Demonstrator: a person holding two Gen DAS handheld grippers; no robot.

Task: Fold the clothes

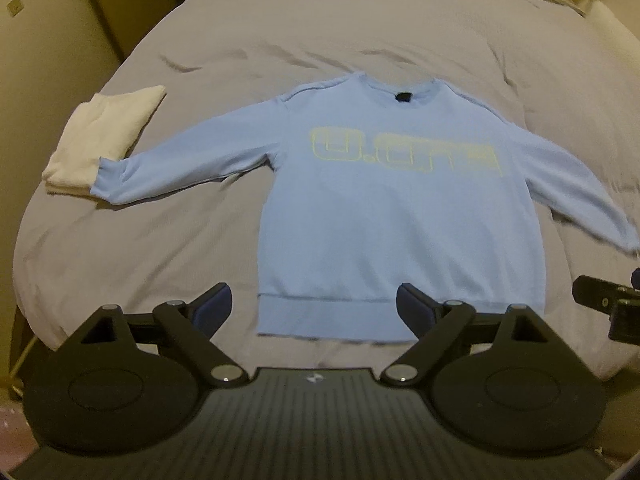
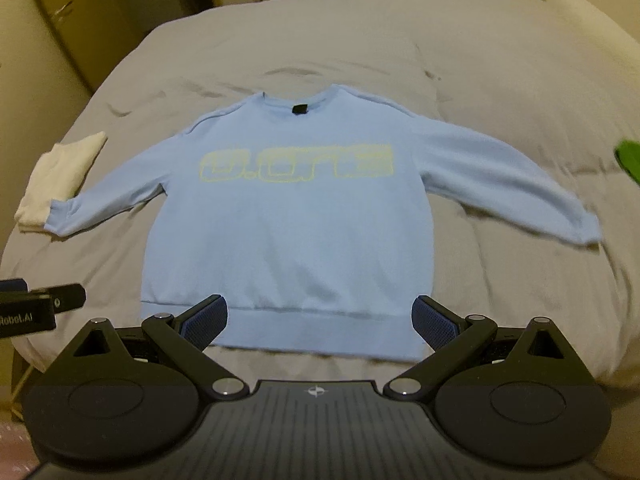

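Sweatshirt (image 1: 400, 220), light blue with yellow-green chest lettering (image 1: 404, 152), lying flat and face-up on grey-covered bed (image 1: 280, 40), neck away from cameras, hem band (image 1: 340, 316) at near edge, both sleeves spread out to the sides. Left cuff (image 1: 108, 180) touching, seemingly overlapping, folded white cloth (image 1: 104, 136); right cuff (image 2: 584, 228) lying on bare cover, well short of green item (image 2: 628, 160) at frame edge, identity unclear. No fold started yet, by the look of it.

Left hand-held gripper (image 1: 312, 308) hovering just over hem, jaws spread wide, pinching nothing. Right hand-held gripper (image 2: 320, 320) likewise spread wide over hem, nothing between the pads.

Step in hand, judged: first grasp for a sleeve or side fold. Best done by going out to a cuff or shoulder rather than closing on hem middle. Pinch both layers near the edge, lift low, carry across chest, keep fold line straight along body side. Watch left cuff: lifting carelessly likely drags white cloth along. Smooth before next fold; soft bed cover wrinkles easily.
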